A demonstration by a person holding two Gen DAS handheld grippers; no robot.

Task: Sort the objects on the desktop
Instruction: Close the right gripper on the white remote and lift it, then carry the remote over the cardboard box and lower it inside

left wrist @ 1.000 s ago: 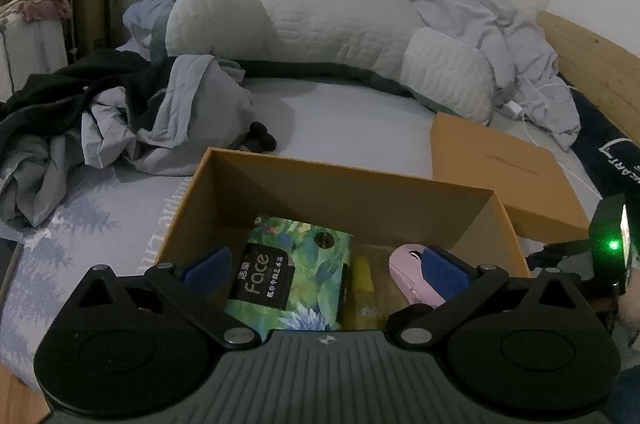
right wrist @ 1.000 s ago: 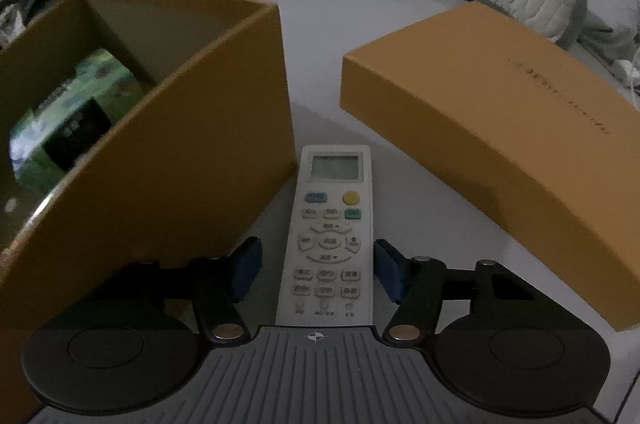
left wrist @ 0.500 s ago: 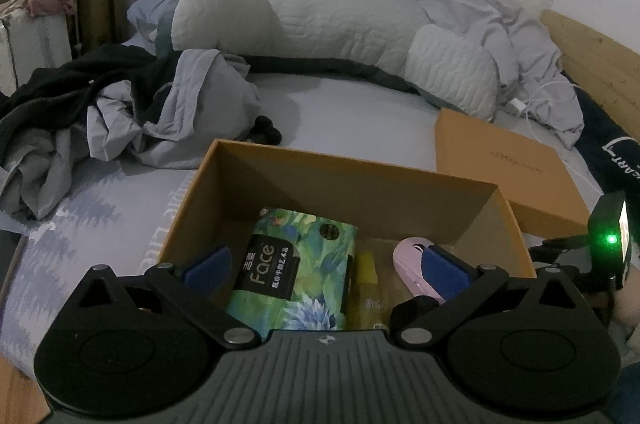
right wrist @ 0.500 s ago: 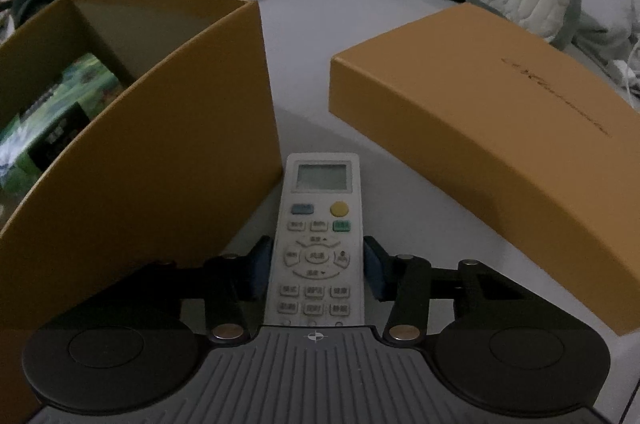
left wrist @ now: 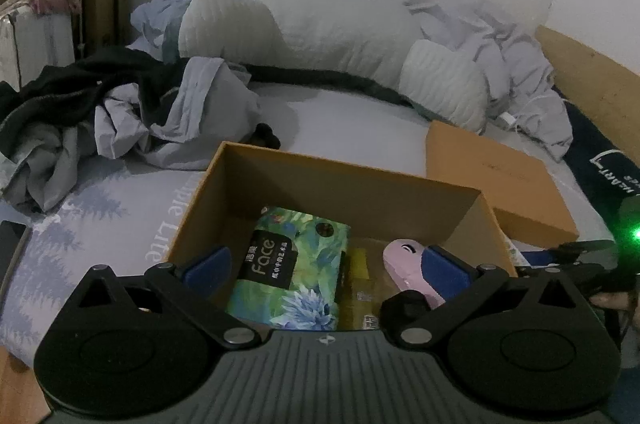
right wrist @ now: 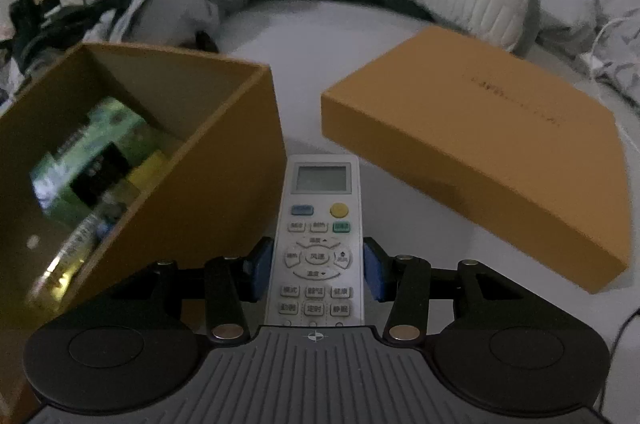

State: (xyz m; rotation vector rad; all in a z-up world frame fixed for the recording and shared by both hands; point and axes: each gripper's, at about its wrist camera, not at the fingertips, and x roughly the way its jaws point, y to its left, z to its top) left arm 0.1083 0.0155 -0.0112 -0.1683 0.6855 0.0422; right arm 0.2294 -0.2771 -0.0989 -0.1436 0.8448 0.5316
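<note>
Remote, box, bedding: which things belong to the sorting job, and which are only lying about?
Job:
remote, in right claw
open box
tissue pack
pink mouse
box lid

Lying about:
pillow
crumpled clothes

Both views are dim and grainy, with flat, cool light. Fisheye distortion bows straight lines towards the edges, and the frame corners are vignetted black. A green indicator light [left wrist: 635,233] flares at the right edge of the left wrist view. In the right wrist view, the box [right wrist: 224,160] contents are smeared with blur; the remote [right wrist: 318,244] is sharp.
</note>
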